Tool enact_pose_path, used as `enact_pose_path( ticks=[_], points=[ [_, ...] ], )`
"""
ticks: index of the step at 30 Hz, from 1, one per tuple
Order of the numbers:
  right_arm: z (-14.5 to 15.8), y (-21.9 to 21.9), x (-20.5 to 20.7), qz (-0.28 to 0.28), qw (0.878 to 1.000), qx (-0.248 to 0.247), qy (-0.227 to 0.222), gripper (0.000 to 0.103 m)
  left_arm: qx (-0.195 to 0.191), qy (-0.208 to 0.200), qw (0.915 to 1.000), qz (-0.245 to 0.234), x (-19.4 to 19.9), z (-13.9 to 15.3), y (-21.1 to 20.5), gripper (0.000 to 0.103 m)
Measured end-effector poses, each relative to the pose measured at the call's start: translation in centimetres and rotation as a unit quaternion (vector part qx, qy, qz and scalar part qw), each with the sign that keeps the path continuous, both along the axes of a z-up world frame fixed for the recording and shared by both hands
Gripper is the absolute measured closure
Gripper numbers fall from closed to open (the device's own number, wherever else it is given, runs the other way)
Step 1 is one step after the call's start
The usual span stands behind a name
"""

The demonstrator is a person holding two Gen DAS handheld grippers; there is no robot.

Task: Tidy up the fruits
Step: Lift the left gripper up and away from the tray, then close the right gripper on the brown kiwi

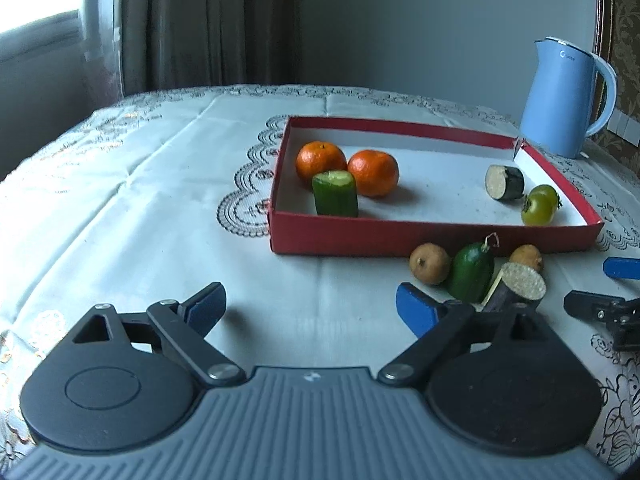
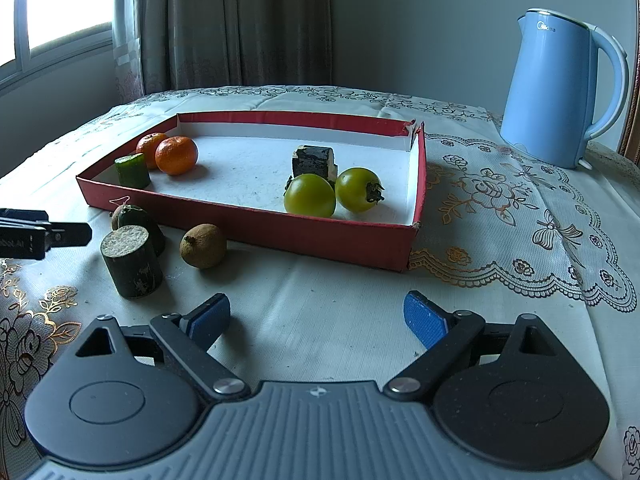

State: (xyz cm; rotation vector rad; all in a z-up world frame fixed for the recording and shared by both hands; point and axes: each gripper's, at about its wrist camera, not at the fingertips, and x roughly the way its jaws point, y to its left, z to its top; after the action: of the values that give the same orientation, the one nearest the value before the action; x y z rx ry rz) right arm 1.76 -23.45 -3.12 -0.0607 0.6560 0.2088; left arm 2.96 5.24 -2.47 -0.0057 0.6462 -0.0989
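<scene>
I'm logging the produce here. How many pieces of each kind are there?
Oranges: 2
Green tomatoes: 2
Cucumber pieces: 2
Sugarcane pieces: 2
Brown round fruits: 2
Total: 10

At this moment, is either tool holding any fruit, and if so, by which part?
Nothing is held. The left tool and right tool are both open over the tablecloth, with no fruit between their pads.
</scene>
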Motion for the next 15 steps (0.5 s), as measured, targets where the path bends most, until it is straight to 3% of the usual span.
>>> enact_pose_path(
  ticks=[15],
  points=[
    [0.5,1.3,-0.3,-0.007,1.000,-0.010,-0.023,0.008,0.017,0.012,0.9998,0.001,0.8,-0.5,-0.6,0.000]
  ],
)
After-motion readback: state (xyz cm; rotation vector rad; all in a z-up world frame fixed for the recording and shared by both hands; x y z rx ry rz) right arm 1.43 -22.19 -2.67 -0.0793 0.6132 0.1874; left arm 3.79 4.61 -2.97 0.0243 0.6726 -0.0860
